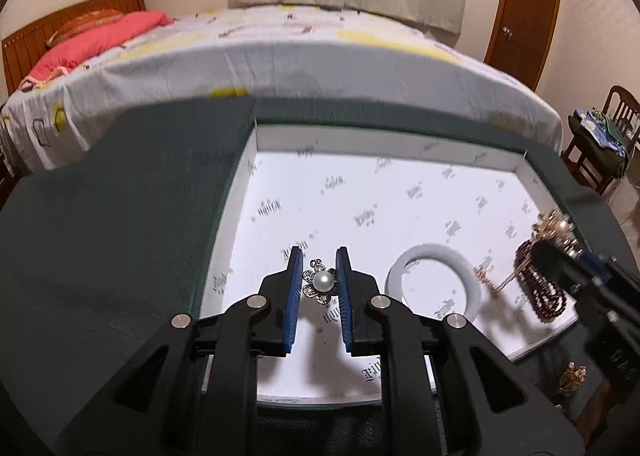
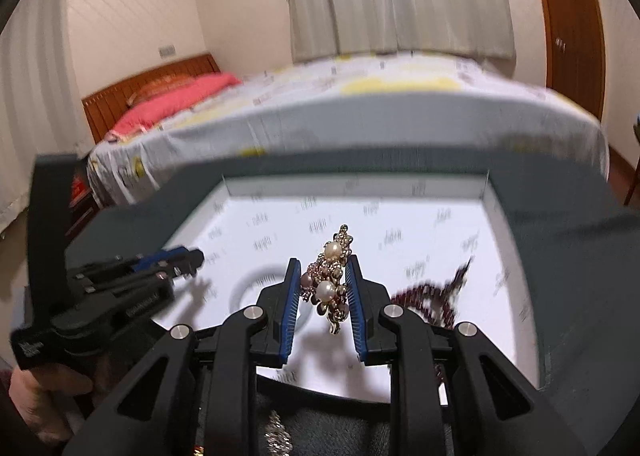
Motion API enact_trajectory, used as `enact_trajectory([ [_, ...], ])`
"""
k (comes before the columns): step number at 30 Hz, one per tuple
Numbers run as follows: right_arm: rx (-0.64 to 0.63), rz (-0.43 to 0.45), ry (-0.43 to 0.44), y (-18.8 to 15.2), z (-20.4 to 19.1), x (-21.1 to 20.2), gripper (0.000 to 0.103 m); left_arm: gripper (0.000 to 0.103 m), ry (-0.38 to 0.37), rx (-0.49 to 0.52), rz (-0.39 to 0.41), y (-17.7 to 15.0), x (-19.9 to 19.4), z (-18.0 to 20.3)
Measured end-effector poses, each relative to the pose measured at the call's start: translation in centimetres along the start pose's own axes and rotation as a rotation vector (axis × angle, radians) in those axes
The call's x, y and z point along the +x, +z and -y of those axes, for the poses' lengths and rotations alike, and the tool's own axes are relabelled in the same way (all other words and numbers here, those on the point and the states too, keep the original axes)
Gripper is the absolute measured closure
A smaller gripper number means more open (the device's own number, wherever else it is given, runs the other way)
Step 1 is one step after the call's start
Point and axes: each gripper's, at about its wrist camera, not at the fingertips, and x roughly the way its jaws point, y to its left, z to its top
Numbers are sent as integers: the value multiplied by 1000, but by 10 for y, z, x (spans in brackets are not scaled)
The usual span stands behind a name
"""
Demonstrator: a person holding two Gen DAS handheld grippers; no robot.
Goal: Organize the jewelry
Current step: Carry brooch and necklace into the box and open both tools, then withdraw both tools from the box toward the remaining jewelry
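Carrying a gold pearl brooch (image 2: 329, 284) in the right gripper (image 2: 323, 288), jaws clamped on it above the white tray (image 2: 440, 191). Left gripper (image 1: 319, 284) is narrowly parted around a silver pearl flower brooch (image 1: 319, 283) lying on the tray floor; contact unclear. Lower gently, release clear of the bangle (image 1: 434, 283).

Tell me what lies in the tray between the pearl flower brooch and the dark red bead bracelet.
The white bangle lies between the pearl flower brooch and the dark red bead bracelet, clearest in the left wrist view.
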Motion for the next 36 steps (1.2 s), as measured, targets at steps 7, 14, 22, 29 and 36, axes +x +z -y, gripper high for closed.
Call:
enact_trajectory([
  [7, -4, -91, -7, -5, 0, 14, 79, 86, 7, 2, -49, -6, 13, 0],
  [14, 17, -141, -16, -5, 5, 26, 77, 71, 0, 11, -56, -7, 14, 1],
  [22, 29, -86, -14, -2, 8, 14, 48, 48, -8, 53, -58, -10, 10, 15],
  [29, 35, 19, -6, 5, 10, -27, 48, 33, -9, 24, 7, -3, -19, 11],
  [36, 28, 91, -26, -6, 12, -73, 48, 33, 20, 17, 66, -13, -63, 7],
])
